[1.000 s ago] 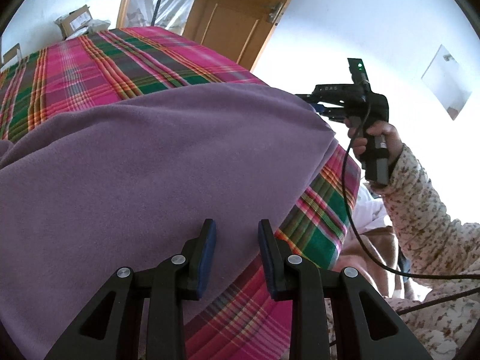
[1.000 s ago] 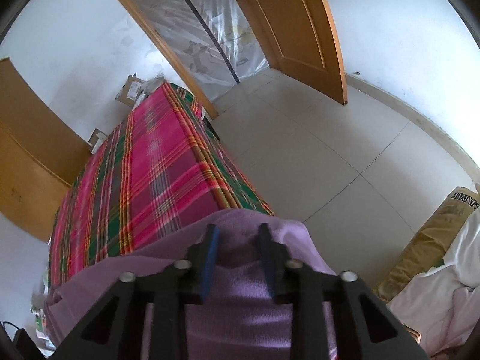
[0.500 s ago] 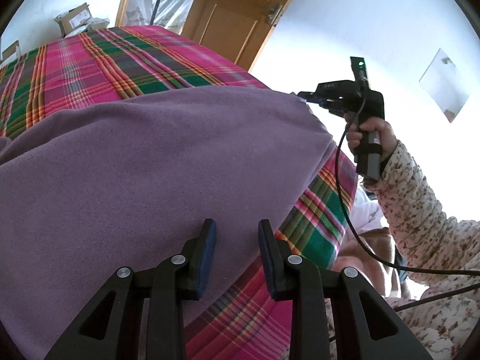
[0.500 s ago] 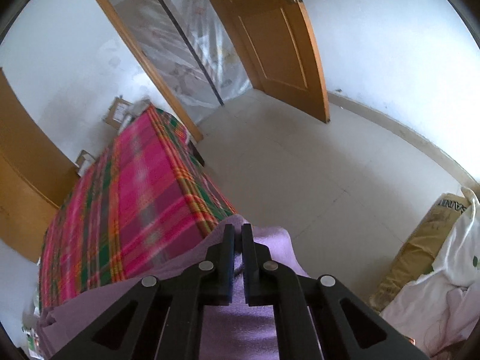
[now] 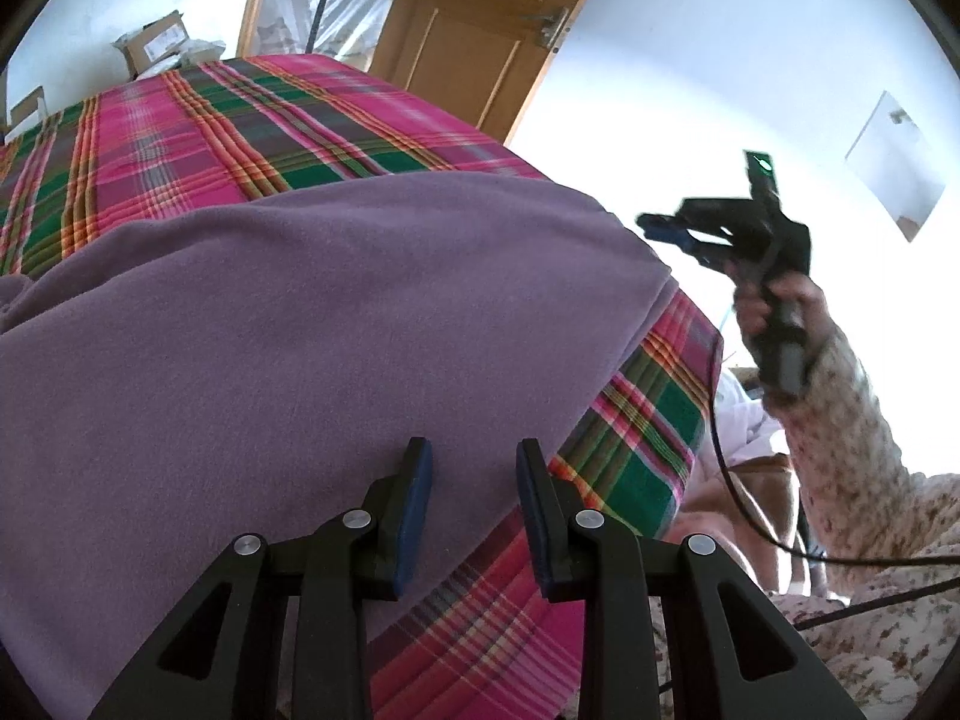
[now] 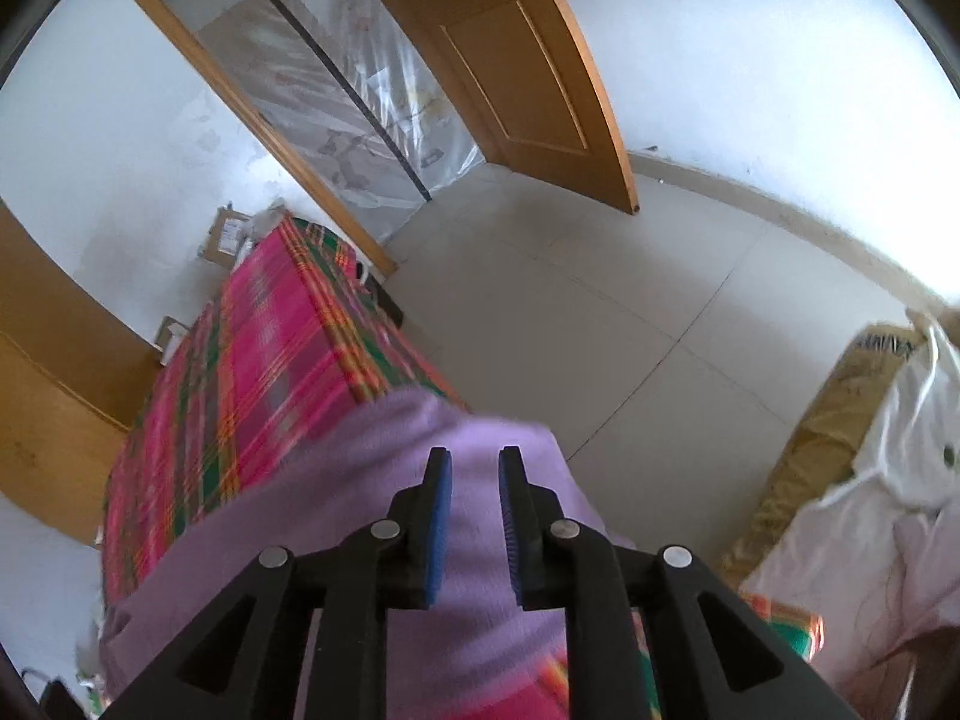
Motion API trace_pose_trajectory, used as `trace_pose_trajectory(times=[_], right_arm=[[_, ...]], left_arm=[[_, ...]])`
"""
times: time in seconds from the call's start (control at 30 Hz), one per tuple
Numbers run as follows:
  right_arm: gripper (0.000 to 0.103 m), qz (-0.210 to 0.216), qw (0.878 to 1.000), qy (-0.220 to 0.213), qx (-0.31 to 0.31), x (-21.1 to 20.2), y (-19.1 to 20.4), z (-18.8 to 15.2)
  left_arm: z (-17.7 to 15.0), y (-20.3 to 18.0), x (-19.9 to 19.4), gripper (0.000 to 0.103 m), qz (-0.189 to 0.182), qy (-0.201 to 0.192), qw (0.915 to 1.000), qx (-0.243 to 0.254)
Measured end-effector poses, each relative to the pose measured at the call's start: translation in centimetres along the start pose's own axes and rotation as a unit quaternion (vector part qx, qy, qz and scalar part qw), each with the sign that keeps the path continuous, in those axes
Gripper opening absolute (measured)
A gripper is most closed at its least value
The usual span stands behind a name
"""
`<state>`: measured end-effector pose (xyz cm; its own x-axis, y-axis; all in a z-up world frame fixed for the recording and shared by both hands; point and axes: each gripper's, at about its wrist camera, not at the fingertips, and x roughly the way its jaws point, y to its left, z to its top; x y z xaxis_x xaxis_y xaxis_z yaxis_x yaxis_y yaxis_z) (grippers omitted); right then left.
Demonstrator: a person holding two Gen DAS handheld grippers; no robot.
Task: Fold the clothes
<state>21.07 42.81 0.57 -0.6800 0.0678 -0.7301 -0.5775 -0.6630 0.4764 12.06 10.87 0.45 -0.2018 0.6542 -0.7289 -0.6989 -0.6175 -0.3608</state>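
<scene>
On the plaid bed (image 5: 198,120), one purple garment (image 5: 288,324) lies spread flat — any fold made so far cannot be told, and more folding likely remains. Left gripper (image 5: 474,468) hovers over its near edge, jaws apart, empty; right gripper (image 6: 474,480) likewise parted — two grippers, one garment.

One purple garment (image 5: 312,324) lies spread on one bed with a pink and green plaid cover (image 5: 198,120), and two grippers are over it: the left gripper (image 5: 474,480) and the right gripper (image 6: 474,480), each with two blue-padded fingers set apart. One hand (image 5: 774,312) in one floral sleeve (image 5: 852,456) shows. Around the room I count one wooden door (image 6: 522,66), one plastic-covered doorway (image 6: 348,102), two cardboard boxes (image 6: 225,234) by the bed's far end, and one white bag (image 6: 900,450).
</scene>
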Motion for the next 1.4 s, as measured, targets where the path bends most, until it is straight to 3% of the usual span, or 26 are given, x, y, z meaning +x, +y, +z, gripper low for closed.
trace_pose_trajectory(times=[0.13,0.33,0.5,0.7,0.93,1.17,1.4], right_arm=[[0.02,0.019,1.0,0.005,-0.001,-1.2,-0.9,-2.3],[0.023,0.002,0.999,-0.009,-0.051,-1.2,0.6,-3.5],[0.004,-0.034,0.993,-0.037,-0.104,-2.3,1.8,-4.0],[0.003,-0.033,0.993,-0.057,-0.097,-4.1,1.9,-3.8],[0.003,-0.065,0.993,-0.036,-0.093,-3.3,1.5,-4.4],[0.006,-0.099,0.987,-0.054,-0.115,-3.5,2.6,-4.6],[0.008,-0.04,0.979,-0.069,-0.19,-3.5,6.2,-6.3]], left_arm=[[-0.1,-0.2,0.0,0.03,0.004,0.001,1.0,0.002],[-0.3,-0.4,-0.3,0.03,0.014,0.0,0.9999,0.0],[-0.5,-0.5,-0.6,0.03,0.02,-0.001,0.9998,-0.001],[-0.6,-0.3,-1.1,0.03,0.024,-0.004,0.9997,-0.005],[-0.5,0.2,-1.7,0.03,0.02,-0.011,0.9997,-0.009],[-0.8,1.0,-2.1,0.03,0.027,-0.011,0.9994,-0.019],[-1.2,2.2,-2.9,0.03,0.04,-0.02,0.9984,-0.036]])
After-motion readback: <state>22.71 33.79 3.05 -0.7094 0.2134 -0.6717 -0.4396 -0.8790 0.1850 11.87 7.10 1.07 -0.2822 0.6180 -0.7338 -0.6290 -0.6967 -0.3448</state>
